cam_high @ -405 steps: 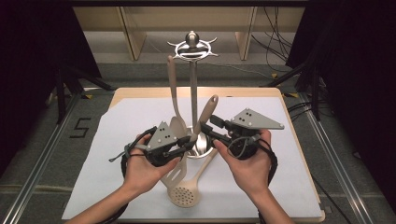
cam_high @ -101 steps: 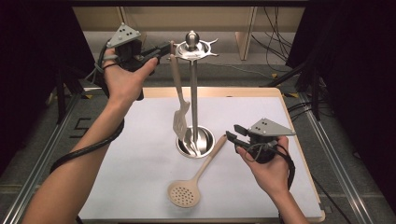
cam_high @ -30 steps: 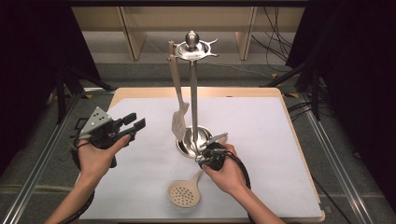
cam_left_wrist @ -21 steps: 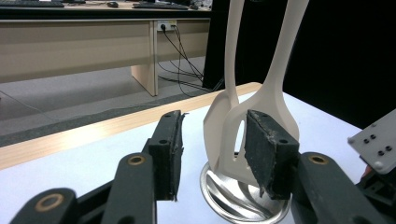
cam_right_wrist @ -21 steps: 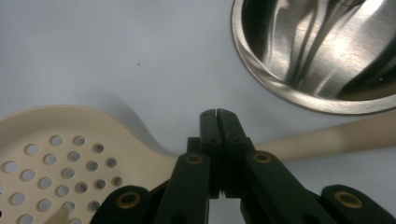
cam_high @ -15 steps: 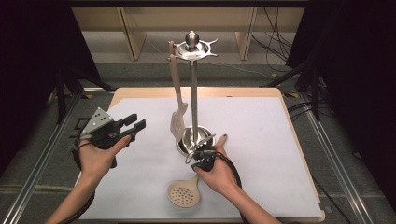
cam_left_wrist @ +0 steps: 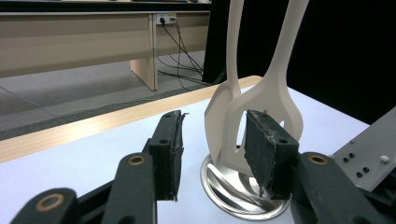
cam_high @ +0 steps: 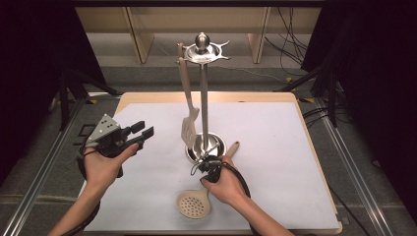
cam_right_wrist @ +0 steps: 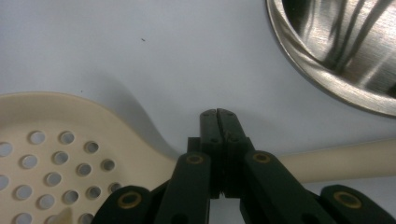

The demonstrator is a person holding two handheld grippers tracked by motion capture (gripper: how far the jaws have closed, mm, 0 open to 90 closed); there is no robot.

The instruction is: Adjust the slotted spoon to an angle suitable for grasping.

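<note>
A cream perforated skimmer [cam_high: 194, 204] lies on the white mat, its handle running up toward the steel stand [cam_high: 203, 98]. My right gripper [cam_high: 206, 165] is low over the middle of that handle, beside the stand's base [cam_high: 217, 145]. In the right gripper view its jaws [cam_right_wrist: 217, 114] are closed flat together above the skimmer's neck [cam_right_wrist: 56, 135], and the handle [cam_right_wrist: 336, 158] passes underneath. A slotted cream spatula [cam_high: 189, 130] hangs from the stand's top. My left gripper [cam_high: 143, 132] is held open and empty to the left, pointing at the hanging utensils [cam_left_wrist: 268, 93].
The white mat [cam_high: 295, 147] covers a wooden table with dark floor and metal rails around it. The left gripper view shows two cream utensils hanging over the shiny base [cam_left_wrist: 233, 196], and a grey plate [cam_left_wrist: 369, 144] at its right edge.
My right hand has slid a little down and left along the skimmer handle, settling lower over it. The left gripper has stayed nearly still, open.
</note>
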